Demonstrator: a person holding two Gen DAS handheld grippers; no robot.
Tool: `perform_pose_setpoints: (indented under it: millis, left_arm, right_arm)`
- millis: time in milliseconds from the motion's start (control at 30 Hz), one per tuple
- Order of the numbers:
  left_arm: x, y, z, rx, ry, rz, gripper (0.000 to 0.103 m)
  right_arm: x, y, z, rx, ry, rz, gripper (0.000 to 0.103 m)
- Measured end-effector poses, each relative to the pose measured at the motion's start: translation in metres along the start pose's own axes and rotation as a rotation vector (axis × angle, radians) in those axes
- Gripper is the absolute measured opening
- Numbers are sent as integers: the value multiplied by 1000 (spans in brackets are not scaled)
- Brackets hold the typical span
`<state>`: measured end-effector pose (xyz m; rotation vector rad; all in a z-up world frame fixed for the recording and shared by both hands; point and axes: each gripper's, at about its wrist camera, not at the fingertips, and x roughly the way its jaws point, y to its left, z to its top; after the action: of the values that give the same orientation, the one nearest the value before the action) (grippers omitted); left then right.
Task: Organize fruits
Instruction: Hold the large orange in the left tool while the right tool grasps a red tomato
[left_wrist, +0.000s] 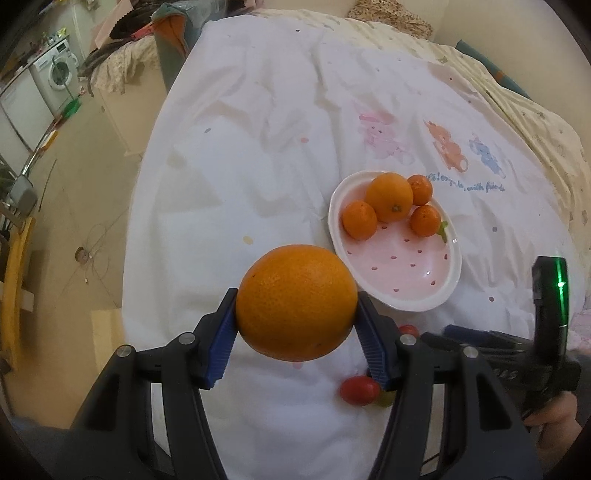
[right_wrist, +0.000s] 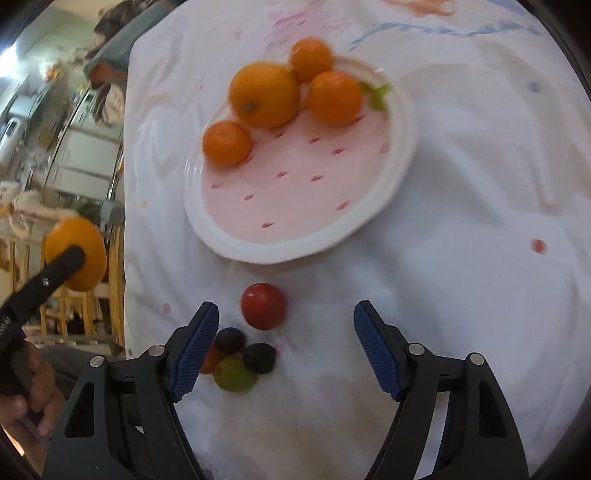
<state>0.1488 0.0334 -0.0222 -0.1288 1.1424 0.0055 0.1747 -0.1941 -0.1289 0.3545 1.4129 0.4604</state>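
The left gripper (left_wrist: 297, 325) clamps a large orange (left_wrist: 296, 302) in the air just short of the strawberry plate (left_wrist: 417, 295). The right gripper (right_wrist: 284, 350) hangs unclenched over a cherry tomato (right_wrist: 263, 305); closing carelessly could scatter the neighbouring small fruits.

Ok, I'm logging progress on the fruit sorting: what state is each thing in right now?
Left gripper: shut on the big orange, held above the cloth.
Right gripper: open, empty, over the small fruits.
Plate: holds four oranges, half bare.
Red tomato: on the cloth, off the plate.
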Motion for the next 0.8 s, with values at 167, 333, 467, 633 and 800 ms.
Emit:
perform_pose_setpoints:
  millis: [167,333,467,633,800]
  left_arm:
    - [7,2,3,-15,19,-2,57]
    - [10,3,6,-18,14,1,57]
    - [11,11,6,-35,11,13,57]
    - [13,14,4,-53,27,6,57]
    - [9,10,2,-22,1,22,57]
  right_arm:
    - [15,20,-1,-98,22,-28,55]
    - [24,22,-4,-111,19,-93,32]
    - [12,17,-9,-87,3,-55,31]
    - [-11,17,-15,-81,-31,-22,31]
    - [-41,18,-19,-71,-85,15,31]
